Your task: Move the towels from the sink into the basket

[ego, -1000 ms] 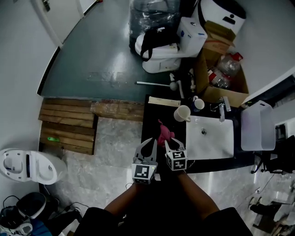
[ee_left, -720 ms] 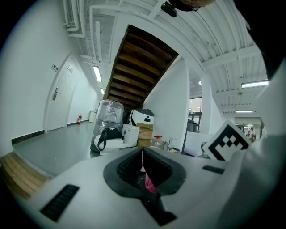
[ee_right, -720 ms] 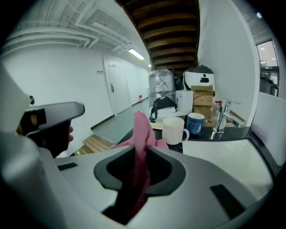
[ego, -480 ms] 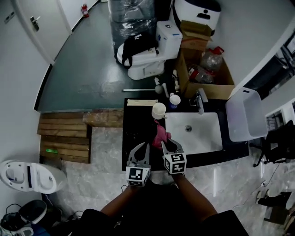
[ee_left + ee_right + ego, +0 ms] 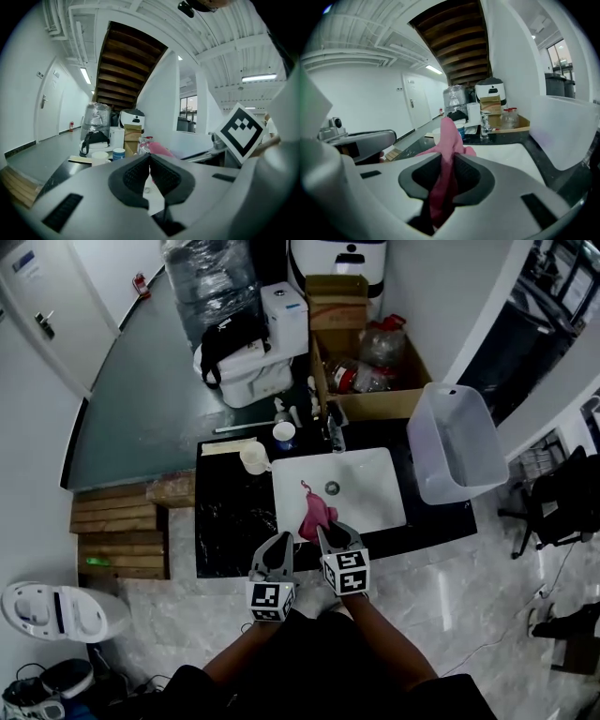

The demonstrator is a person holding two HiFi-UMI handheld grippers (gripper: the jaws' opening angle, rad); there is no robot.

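Observation:
A pink towel [image 5: 314, 515] hangs over the front left of the white sink [image 5: 361, 479], pinched in my right gripper [image 5: 328, 535], which is shut on it. In the right gripper view the pink towel [image 5: 449, 136] stands up between the jaws of the right gripper [image 5: 447, 159], with the sink [image 5: 506, 154] below. My left gripper [image 5: 277, 552] hovers just left of it, over the counter's front edge. Its jaws [image 5: 150, 161] are shut with nothing between them. The basket, a translucent white bin [image 5: 457, 442], stands at the counter's right end and shows as a pale wall [image 5: 567, 126].
A black countertop [image 5: 230, 521] surrounds the sink. On it at the back stand a white mug [image 5: 253, 458], a blue-and-white cup [image 5: 284, 435] and a faucet [image 5: 333, 432]. A cardboard box [image 5: 361, 371] and a toilet [image 5: 253, 343] lie behind it, wooden pallets [image 5: 117, 531] to the left.
Both grippers have travelled right along the counter, carrying the pink towel from over the black countertop to over the sink basin. The basket now lies closer on the right.

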